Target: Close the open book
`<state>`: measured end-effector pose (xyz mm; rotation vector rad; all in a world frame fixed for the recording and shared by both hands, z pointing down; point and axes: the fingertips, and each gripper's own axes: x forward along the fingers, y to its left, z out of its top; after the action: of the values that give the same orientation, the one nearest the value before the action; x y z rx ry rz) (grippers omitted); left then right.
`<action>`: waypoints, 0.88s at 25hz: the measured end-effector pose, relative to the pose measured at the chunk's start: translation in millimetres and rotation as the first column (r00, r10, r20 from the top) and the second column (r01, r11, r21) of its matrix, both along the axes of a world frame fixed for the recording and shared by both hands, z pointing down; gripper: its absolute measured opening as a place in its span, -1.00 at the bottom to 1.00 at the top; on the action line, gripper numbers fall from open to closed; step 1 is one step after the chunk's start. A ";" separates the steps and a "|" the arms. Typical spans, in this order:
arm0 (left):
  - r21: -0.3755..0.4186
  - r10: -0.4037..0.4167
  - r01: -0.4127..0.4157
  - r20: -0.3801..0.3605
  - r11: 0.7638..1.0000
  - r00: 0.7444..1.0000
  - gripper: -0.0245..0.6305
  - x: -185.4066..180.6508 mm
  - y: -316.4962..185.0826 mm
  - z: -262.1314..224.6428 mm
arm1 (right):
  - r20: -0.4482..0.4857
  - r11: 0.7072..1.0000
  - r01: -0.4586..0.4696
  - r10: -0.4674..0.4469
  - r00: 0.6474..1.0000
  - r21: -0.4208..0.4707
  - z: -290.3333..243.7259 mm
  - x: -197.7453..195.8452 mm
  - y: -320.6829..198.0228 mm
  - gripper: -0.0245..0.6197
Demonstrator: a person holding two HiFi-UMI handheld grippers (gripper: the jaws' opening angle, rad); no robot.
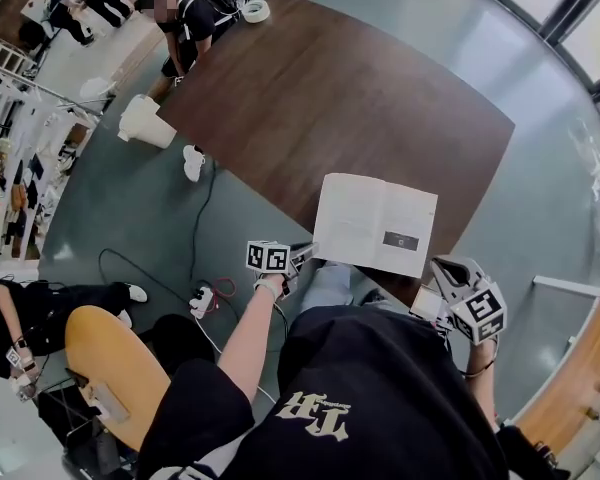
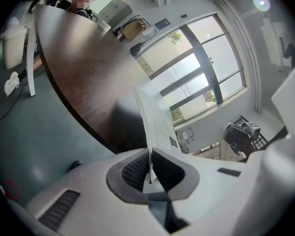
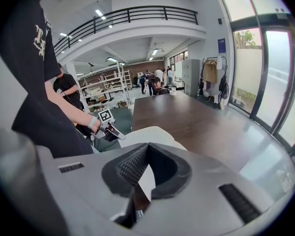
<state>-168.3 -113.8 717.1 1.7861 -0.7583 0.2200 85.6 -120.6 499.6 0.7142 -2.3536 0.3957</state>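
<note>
Book (image 1: 375, 223) lies open at the table's (image 1: 330, 98) near edge; my left gripper (image 1: 308, 254) pinches its left page, my right gripper (image 1: 440, 266) is clamped on its right edge.

Bright daylight from tall windows (image 2: 199, 77) glares off the table (image 2: 81, 65), the book (image 2: 155, 119) shadowing it; fisheye edges bend and darken.

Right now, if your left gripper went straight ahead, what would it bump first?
The open book: the left gripper's jaws are pinching its page edge, and the page runs straight ahead. Beyond it, probably the dark wooden table, though depth is unclear.
</note>
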 end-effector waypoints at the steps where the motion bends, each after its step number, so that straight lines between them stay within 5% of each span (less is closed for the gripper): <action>1: 0.004 -0.004 0.004 -0.004 1.000 1.000 -0.84 0.2 0.2 -0.8 | 0.004 1.000 -0.009 0.009 1.000 -0.004 1.1 1.0 0.8 -0.97; 22: 0.047 0.006 -0.005 -0.018 0.999 1.000 -0.86 -4.1 2.2 -16.1 | 0.091 0.998 -0.068 0.069 0.993 -0.013 -5.4 -4.1 15.8 -0.97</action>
<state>-172.3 -111.6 701.0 1.8328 -0.7515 0.1903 81.4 -104.8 494.2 0.7898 -2.4156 0.4790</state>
